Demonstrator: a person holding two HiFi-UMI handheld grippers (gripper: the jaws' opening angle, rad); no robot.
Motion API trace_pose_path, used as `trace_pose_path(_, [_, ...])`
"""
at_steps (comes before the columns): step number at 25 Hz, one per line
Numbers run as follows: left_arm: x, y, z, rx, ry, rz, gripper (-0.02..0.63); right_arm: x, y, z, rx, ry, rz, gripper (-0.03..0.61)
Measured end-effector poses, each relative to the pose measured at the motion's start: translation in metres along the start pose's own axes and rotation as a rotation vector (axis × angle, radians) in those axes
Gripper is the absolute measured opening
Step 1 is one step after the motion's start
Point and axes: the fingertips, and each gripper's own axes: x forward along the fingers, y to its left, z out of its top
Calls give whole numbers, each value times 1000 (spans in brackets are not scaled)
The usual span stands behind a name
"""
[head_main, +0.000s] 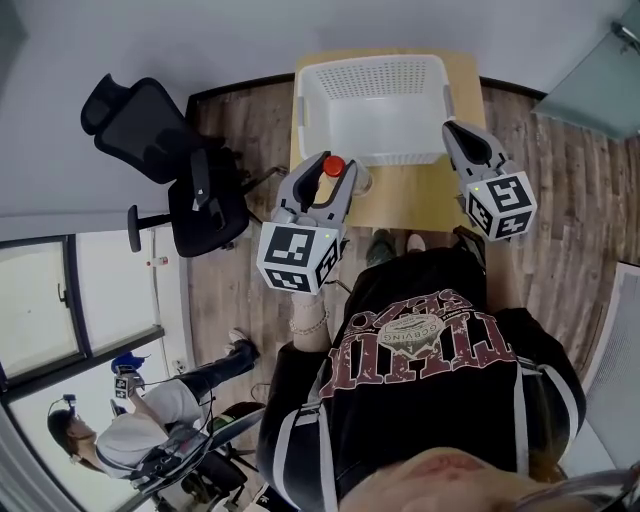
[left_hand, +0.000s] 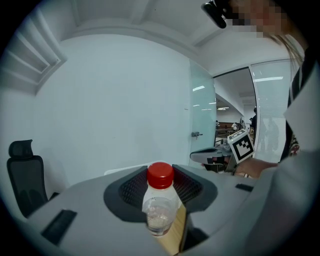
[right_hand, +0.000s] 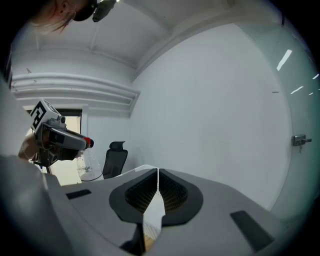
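My left gripper (head_main: 334, 172) is shut on a small clear plastic bottle with a red cap (head_main: 333, 165), held upright just off the near left corner of a white mesh basket (head_main: 300, 110). In the left gripper view the bottle (left_hand: 160, 207) stands between the jaws, red cap up, with a little liquid in it. My right gripper (head_main: 452, 130) hovers at the basket's near right corner, shut and holding nothing. Its jaws (right_hand: 158, 176) meet with nothing between them in the right gripper view. The left gripper (right_hand: 60, 137) and the bottle (right_hand: 89, 165) show there at the left.
The basket stands on a small wooden table (head_main: 420, 190) against a pale wall. A black office chair (head_main: 170, 165) stands left of the table. Another person (head_main: 140, 435) sits at the lower left. A glass door with a handle (left_hand: 197, 134) lies to the right.
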Motion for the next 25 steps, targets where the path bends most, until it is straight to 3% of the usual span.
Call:
trace_pose_path(15, [40, -4, -65, -48, 73, -62, 198, -3, -12, -2, 6, 16, -51, 18])
trace_pose_path(25, [65, 4, -108, -35, 84, -1, 198, 2, -18, -8, 8, 38, -79, 18])
